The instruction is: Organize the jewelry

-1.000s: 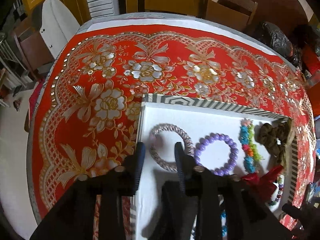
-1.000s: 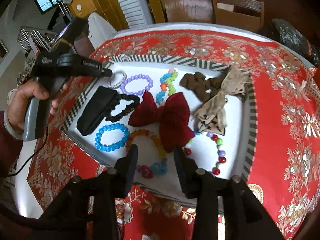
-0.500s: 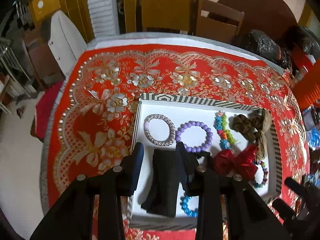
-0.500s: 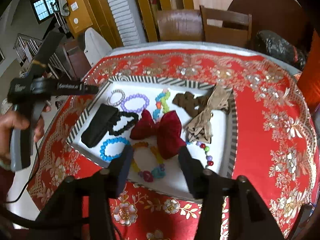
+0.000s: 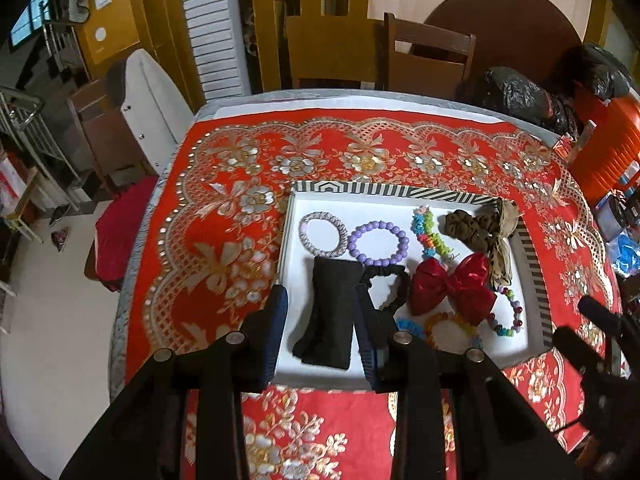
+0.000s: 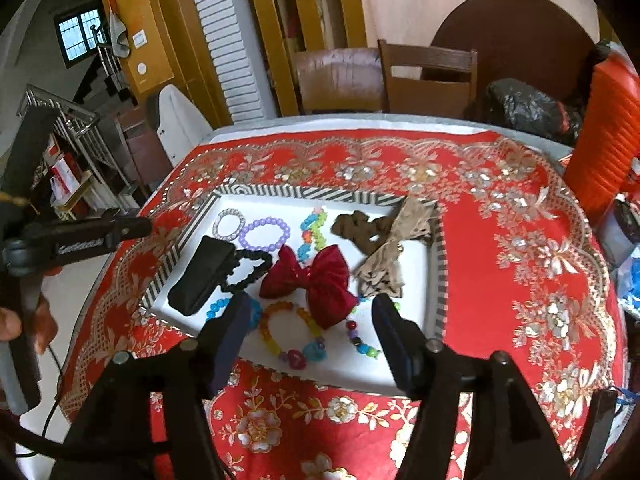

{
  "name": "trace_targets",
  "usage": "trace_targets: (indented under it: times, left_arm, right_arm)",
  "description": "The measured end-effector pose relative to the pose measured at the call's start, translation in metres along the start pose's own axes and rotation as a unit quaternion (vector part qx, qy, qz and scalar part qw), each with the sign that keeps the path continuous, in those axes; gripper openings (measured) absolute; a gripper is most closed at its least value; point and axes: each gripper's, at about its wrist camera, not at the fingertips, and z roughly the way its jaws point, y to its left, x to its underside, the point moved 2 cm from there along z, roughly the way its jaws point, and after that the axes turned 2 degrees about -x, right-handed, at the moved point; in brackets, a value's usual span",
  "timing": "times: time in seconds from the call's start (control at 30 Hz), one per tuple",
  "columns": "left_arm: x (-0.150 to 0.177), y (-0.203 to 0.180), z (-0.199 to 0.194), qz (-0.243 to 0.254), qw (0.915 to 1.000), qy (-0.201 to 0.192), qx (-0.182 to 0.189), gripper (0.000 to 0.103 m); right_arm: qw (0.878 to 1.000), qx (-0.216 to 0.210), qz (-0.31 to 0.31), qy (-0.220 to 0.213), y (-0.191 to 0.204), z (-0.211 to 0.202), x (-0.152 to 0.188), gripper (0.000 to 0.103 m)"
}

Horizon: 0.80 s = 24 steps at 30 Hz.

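1. left claw (image 5: pixel 320 328): jaws apart, nothing between them; it has drawn back and up from the white tray with striped rim (image 5: pixel 400 194), which now shows whole.
2. right claw (image 6: pixel 310 334): jaws have just been opening, nothing between them; it hangs above the tray's near edge.
3. jewelry: silver bangle (image 5: pixel 323 233), purple bead bracelet (image 5: pixel 378 241), black pouch (image 5: pixel 329 312) and red satin bow (image 6: pixel 314 280) all lie in the tray on the red-clothed table (image 5: pixel 224 264).
4. judgement: both claws free, sorting appears largely complete.

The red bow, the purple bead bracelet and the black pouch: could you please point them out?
red bow (image 6: pixel 310 280): right wrist view, centre knot.
purple bead bracelet (image 5: pixel 404 242): left wrist view, right-side beads.
black pouch (image 5: pixel 330 312): left wrist view, middle.
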Motion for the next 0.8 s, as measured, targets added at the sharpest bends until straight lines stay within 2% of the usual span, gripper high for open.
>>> trace_targets:
  times: [0.33,0.5,0.8]
  left_arm:
    - [0.017,-0.001,-0.026,0.002,0.9998,-0.017,-0.008,0.019]
    - [0.019,-0.001,-0.038,-0.001,0.9995,-0.030,-0.013,0.019]
    - [0.024,-0.005,-0.049,0.010,0.9991,-0.039,-0.016,0.019]
  right_arm:
    - [1.000,0.015,0.012,-0.019,-0.003,-0.020,0.000,0.069]
    - [0.999,0.022,0.005,-0.036,0.003,-0.032,-0.001,0.078]
    - [0.999,0.018,0.002,-0.040,0.010,-0.041,0.001,0.079]
